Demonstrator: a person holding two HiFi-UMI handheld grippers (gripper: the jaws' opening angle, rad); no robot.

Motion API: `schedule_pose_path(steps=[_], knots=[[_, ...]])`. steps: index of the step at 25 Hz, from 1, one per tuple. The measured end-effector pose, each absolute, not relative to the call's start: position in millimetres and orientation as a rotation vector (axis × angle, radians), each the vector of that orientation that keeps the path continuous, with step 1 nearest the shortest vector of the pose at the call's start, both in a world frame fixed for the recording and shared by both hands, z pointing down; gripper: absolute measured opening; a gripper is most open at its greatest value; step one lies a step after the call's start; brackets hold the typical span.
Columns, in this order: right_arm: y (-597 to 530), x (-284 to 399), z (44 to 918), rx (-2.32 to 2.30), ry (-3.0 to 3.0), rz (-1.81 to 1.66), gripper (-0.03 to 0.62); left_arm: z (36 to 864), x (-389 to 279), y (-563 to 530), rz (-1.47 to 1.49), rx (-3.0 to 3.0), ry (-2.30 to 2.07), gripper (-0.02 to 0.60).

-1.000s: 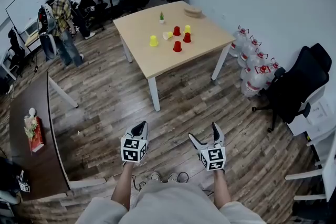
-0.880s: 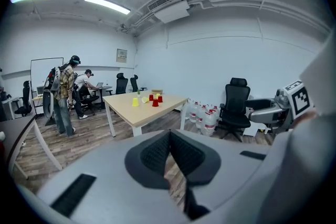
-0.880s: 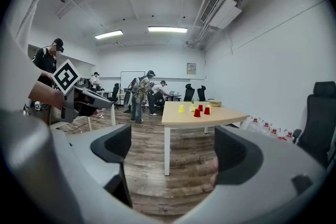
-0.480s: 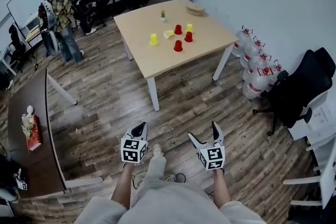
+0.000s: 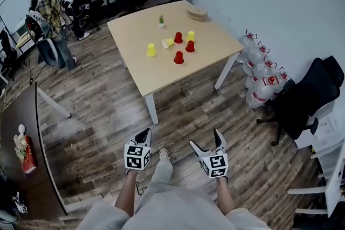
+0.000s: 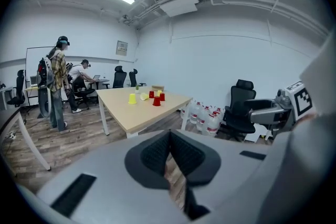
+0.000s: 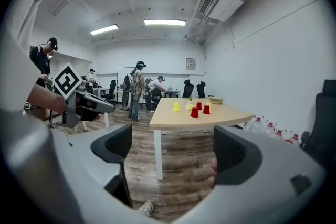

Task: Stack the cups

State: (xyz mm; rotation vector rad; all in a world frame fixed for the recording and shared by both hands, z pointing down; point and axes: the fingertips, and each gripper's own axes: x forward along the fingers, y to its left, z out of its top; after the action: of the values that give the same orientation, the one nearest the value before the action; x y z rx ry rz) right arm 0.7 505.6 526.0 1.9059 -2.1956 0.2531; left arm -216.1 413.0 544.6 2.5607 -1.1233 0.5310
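Several cups stand on the light wooden table (image 5: pixel 161 70) ahead: three red cups (image 5: pixel 178 57), two upright yellow cups (image 5: pixel 151 50) and a yellow cup lying on its side (image 5: pixel 168 43). They are far beyond both grippers. My left gripper (image 5: pixel 144 132) is held low over the floor, its jaws shut with nothing between them. My right gripper (image 5: pixel 205 138) is beside it, open and empty. In the left gripper view the cups (image 6: pixel 156 97) show small above the shut pads (image 6: pixel 157 152). In the right gripper view the cups (image 7: pixel 194 109) sit between the open fingers (image 7: pixel 115 147).
A small plant (image 5: pixel 160 20) and a round wooden object (image 5: pixel 197 12) are at the table's far side. Water bottles (image 5: pixel 259 70) and a black office chair (image 5: pixel 302 97) stand to the right. A dark table (image 5: pixel 21 132) is on the left. People (image 5: pixel 48 13) are at the back left.
The view has moved forward: the table with the cups is nearer and a little further left. Both grippers keep their pose, left shut and right open.
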Motion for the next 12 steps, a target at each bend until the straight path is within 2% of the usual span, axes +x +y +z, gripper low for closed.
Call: schedule_pose_path(steps=[12], knots=[[349, 25, 510, 1.925, -2.129, 0.249, 0.476, 534, -179, 241, 0.48, 2.581, -1.051, 0.011]])
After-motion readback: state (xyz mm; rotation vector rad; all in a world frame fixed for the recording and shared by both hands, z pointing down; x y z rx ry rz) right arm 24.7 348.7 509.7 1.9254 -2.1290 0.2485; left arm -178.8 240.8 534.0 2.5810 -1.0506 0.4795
